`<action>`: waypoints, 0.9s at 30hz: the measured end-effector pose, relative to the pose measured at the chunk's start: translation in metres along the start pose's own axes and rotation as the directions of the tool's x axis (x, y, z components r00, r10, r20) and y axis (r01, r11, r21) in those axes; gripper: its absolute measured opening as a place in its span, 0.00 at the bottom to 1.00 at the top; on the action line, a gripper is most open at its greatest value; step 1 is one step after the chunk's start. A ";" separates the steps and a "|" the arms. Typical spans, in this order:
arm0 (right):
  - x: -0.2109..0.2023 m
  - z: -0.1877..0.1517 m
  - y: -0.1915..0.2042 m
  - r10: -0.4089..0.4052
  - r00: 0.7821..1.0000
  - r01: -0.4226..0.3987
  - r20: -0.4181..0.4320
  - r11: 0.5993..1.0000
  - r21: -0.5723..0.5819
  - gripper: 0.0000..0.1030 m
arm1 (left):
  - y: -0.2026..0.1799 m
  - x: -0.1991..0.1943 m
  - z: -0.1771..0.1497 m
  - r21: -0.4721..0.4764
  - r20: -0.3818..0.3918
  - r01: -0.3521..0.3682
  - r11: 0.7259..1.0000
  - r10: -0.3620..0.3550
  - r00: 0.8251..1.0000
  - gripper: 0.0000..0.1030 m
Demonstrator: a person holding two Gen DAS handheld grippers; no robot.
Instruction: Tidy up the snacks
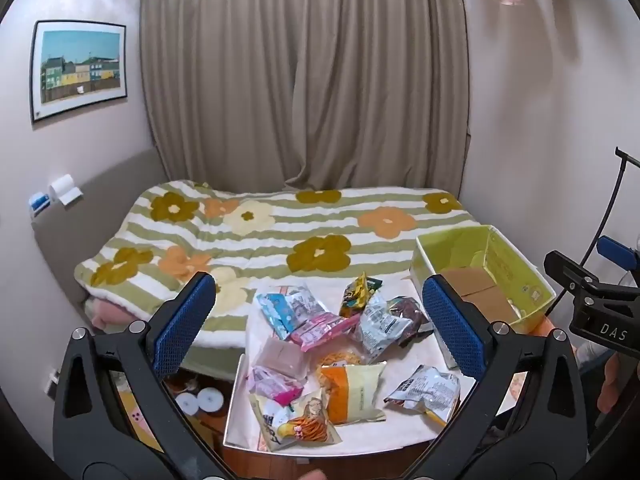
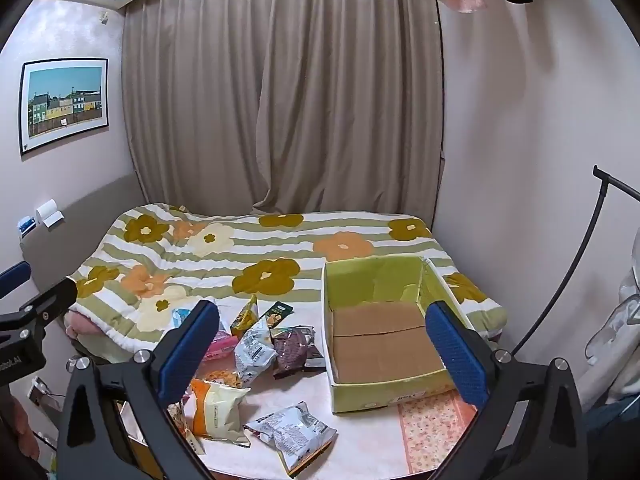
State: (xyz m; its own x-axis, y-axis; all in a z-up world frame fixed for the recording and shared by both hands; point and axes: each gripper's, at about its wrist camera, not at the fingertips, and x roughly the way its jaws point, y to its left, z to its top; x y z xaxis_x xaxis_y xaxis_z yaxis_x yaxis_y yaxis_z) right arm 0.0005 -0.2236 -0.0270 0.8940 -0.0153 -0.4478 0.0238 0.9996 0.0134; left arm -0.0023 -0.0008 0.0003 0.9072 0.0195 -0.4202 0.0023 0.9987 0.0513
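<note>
Gaping hand-held grippers [image 1: 320, 316] [image 2: 324, 344], both empty

Before you, glossy crinkled plastic snack packets [image 1: 352, 344] lie at lower centre on a smooth white table [image 2: 360, 440]. At right, the green box [image 2: 384, 332] is matt cardboard with a bare brown floor. Behind, a fluffy flowered blanket [image 1: 280, 232] and soft matt curtains [image 1: 304, 80].

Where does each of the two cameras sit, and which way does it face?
Left wrist: on the left gripper, looking forward and down at the snacks; its blue pads and the right gripper show.
Right wrist: on the right gripper, facing the green box; its pads and the left gripper show.
Shared: snacks, box, bed, curtain.
</note>
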 end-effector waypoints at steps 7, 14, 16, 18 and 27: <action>0.001 0.001 0.000 -0.008 1.000 0.008 0.002 1.000 0.003 1.00 | -0.005 0.002 0.002 -0.004 -0.014 0.010 1.000 -0.010 1.000 1.00; -0.003 0.000 0.003 0.008 1.000 -0.008 0.007 1.000 0.000 1.00 | 0.001 0.002 0.001 -0.019 -0.019 0.004 1.000 -0.004 1.000 1.00; 0.006 -0.002 0.007 0.015 1.000 -0.015 0.004 1.000 -0.009 1.00 | 0.003 0.001 0.000 -0.023 -0.019 0.001 1.000 -0.001 1.000 1.00; 0.008 -0.004 0.007 0.021 1.000 -0.021 0.006 1.000 -0.009 1.00 | 0.004 0.000 0.000 -0.025 -0.019 -0.003 1.000 0.002 1.000 1.00; 0.006 -0.005 0.012 0.027 1.000 -0.027 0.005 1.000 -0.015 1.00 | 0.009 -0.001 -0.001 -0.026 -0.025 -0.012 1.000 0.011 1.000 1.00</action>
State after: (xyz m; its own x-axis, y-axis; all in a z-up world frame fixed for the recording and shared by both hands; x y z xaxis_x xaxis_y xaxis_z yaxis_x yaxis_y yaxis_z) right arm 0.0044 -0.2117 -0.0337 0.8964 0.0118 -0.4430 -0.0072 0.9999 0.0121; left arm -0.0038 0.0080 0.0002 0.8964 0.0316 -0.4420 -0.0190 0.9993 0.0330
